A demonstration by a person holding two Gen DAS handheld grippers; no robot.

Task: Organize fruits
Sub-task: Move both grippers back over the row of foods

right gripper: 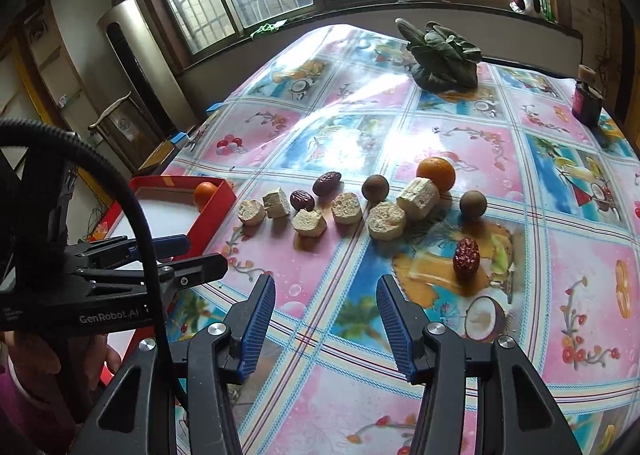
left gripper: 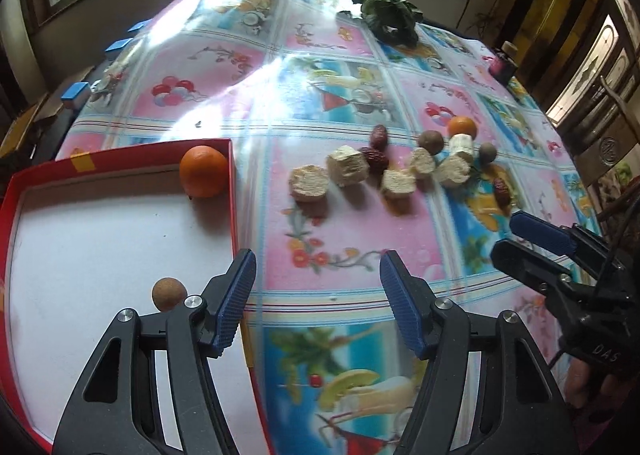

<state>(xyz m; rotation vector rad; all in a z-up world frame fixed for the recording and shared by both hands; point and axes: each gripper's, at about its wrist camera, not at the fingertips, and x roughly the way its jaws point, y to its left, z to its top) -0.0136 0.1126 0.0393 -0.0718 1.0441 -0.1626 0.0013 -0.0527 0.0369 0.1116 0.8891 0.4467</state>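
Observation:
A red box (left gripper: 232,191) with a white floor holds an orange (left gripper: 203,171) in its far corner and a small brown round fruit (left gripper: 169,293) near my left gripper (left gripper: 318,301). The left gripper is open and empty over the box's right wall. On the tablecloth lie another orange (right gripper: 436,173), two brown round fruits (right gripper: 375,187) (right gripper: 473,205), three red dates (right gripper: 466,253) (right gripper: 302,200) (right gripper: 327,183) and several pale cut chunks (right gripper: 386,220). My right gripper (right gripper: 326,321) is open and empty, short of the fruit row; it also shows in the left wrist view (left gripper: 532,243).
A leafy green vegetable (right gripper: 442,55) lies at the table's far side. A dark jar (right gripper: 587,99) stands at the far right edge. Windows run along the back wall. The box (right gripper: 208,215) sits at the table's left edge.

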